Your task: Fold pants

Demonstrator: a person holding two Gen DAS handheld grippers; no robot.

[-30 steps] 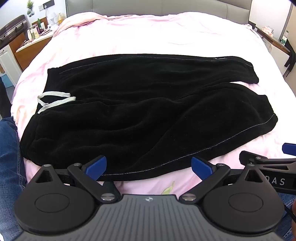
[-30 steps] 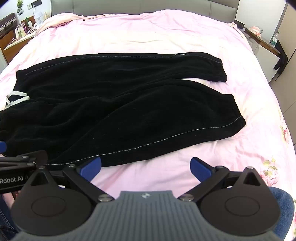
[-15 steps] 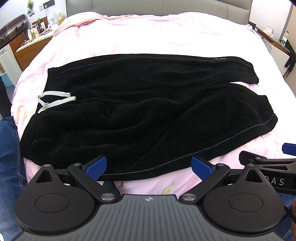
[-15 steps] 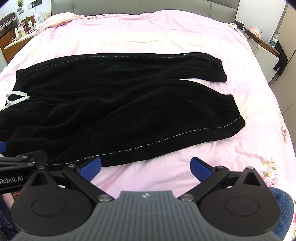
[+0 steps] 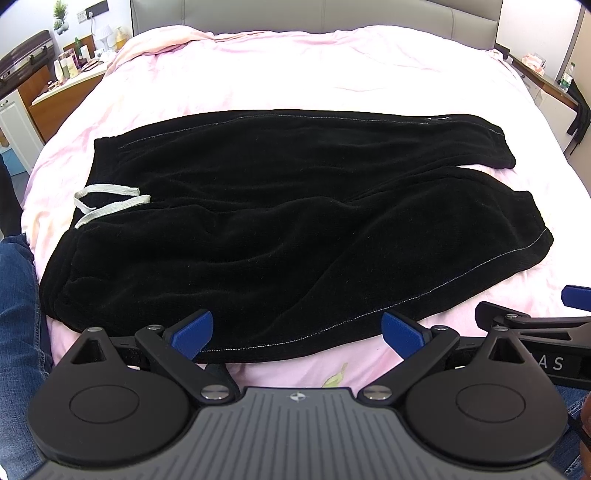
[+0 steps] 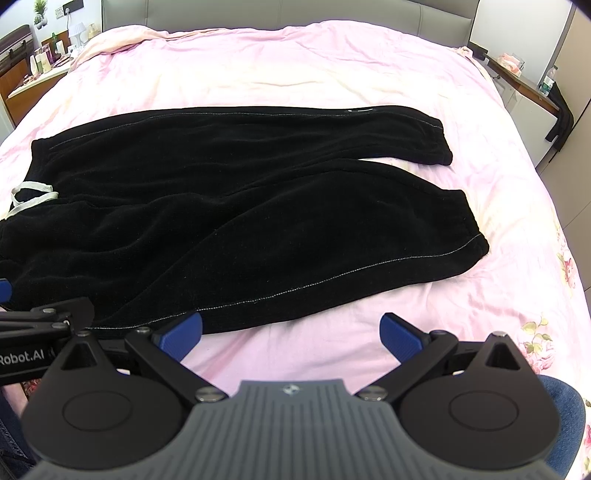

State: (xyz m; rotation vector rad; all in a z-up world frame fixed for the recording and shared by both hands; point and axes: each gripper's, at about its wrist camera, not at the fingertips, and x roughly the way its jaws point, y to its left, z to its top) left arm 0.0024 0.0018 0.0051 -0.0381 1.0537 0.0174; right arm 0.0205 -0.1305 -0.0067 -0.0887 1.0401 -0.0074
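Black fleece pants [image 5: 280,221] lie spread flat on the pink bed [image 5: 295,70], waistband at the left with a white drawstring [image 5: 107,203], both leg cuffs at the right. They also show in the right wrist view [image 6: 229,218]. My left gripper [image 5: 297,330] is open and empty, above the pants' near edge. My right gripper [image 6: 290,330] is open and empty, over bare sheet just short of the near leg's hem. Each gripper shows at the edge of the other's view.
A grey headboard [image 5: 332,14] stands at the far end. A bedside counter with bottles [image 5: 70,70] is at the left, a shelf and hanging dark garment [image 6: 559,118] at the right. My jeans-clad leg [image 5: 18,302] is at the left.
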